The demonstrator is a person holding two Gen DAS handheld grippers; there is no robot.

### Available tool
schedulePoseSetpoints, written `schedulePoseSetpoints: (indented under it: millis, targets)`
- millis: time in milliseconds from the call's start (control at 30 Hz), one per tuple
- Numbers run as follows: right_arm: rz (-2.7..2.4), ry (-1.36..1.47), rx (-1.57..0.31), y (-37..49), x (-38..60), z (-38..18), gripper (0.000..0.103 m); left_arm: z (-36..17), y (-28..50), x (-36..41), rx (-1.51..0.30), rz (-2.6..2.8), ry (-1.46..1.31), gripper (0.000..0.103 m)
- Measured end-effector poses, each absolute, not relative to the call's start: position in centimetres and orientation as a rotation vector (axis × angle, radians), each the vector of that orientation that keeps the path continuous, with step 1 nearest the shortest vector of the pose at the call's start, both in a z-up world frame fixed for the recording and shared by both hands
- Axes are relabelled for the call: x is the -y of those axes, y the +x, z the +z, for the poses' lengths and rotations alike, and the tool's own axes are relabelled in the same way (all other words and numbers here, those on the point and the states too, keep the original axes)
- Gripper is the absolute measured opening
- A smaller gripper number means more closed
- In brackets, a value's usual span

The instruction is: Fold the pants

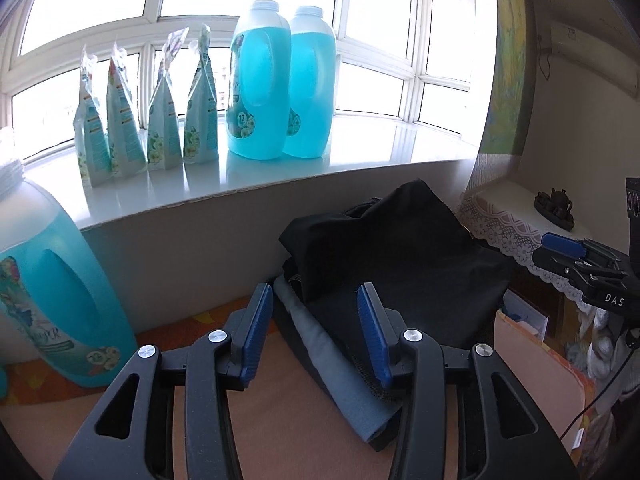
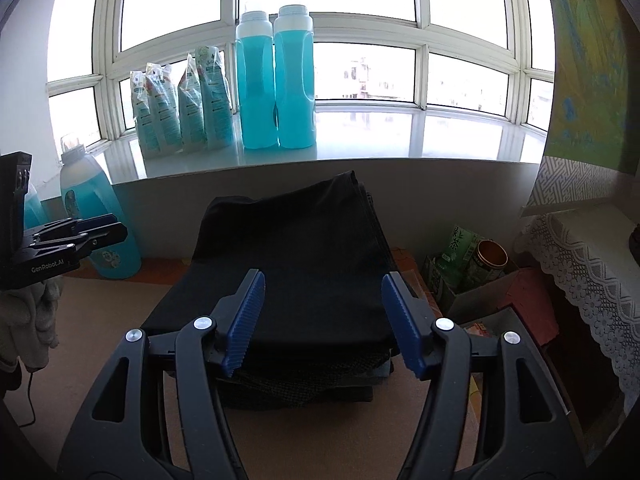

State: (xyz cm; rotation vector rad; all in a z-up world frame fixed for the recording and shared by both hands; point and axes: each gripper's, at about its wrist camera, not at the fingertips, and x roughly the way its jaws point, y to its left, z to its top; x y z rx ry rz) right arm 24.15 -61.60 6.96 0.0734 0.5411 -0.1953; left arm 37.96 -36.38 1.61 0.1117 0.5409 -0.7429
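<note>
Folded black pants (image 1: 404, 256) lie on top of a stack of folded clothes, with a grey garment (image 1: 320, 344) under them. The same black pants (image 2: 292, 264) fill the middle of the right wrist view. My left gripper (image 1: 314, 296) is open and empty, just in front of the stack's left side. My right gripper (image 2: 324, 280) is open and empty, its jaws apart above the stack's near edge. The right gripper also shows at the right edge of the left wrist view (image 1: 576, 256). The left gripper shows at the left edge of the right wrist view (image 2: 80, 236).
A white windowsill (image 2: 400, 136) behind the stack holds two blue detergent bottles (image 2: 276, 80) and several refill pouches (image 2: 184, 100). Another detergent bottle (image 1: 52, 300) stands at the left on the tan surface (image 1: 280, 420). Boxes and a can (image 2: 488, 264) and a lace-covered shelf (image 2: 592, 264) are at the right.
</note>
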Motion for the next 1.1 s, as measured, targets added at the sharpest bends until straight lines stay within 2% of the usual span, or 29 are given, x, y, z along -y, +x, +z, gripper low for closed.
schedulePoseSetpoints:
  millis: [167, 300, 400, 500, 633, 733, 800, 1100]
  targets:
    - [-0.204, 0.072, -0.534, 20.0, 59.8, 7.1, 0.068, 2.7, 33.4, 34.3, -0.524, -0.753, 0.109, 0.052]
    - [-0.227, 0.065, -0.517, 16.7, 58.2, 7.8, 0.069, 3.3, 30.4, 33.0, -0.52, -0.772, 0.102, 0.053]
    - [-0.236, 0.079, -0.503, 14.5, 57.1, 8.2, 0.076, 3.5, 28.4, 32.1, -0.513, -0.788, 0.103, 0.058]
    - [-0.252, 0.084, -0.495, 12.4, 55.5, 8.6, 0.078, 3.7, 26.6, 31.1, -0.508, -0.801, 0.098, 0.061]
    - [-0.309, 0.057, -0.459, 9.4, 52.7, 8.9, 0.092, 3.7, 24.1, 29.7, -0.506, -0.81, 0.102, 0.069]
    - [-0.332, 0.062, -0.437, 7.3, 50.7, 9.1, 0.099, 3.4, 22.1, 28.4, -0.501, -0.811, 0.103, 0.076]
    - [-0.345, 0.066, -0.433, 6.1, 49.6, 9.0, 0.102, 3.1, 20.6, 27.7, -0.507, -0.819, 0.107, 0.076]
    - [-0.392, 0.072, -0.404, 1.4, 45.5, 8.7, 0.103, 2.3, 15.5, 24.6, -0.482, -0.781, 0.15, 0.081]
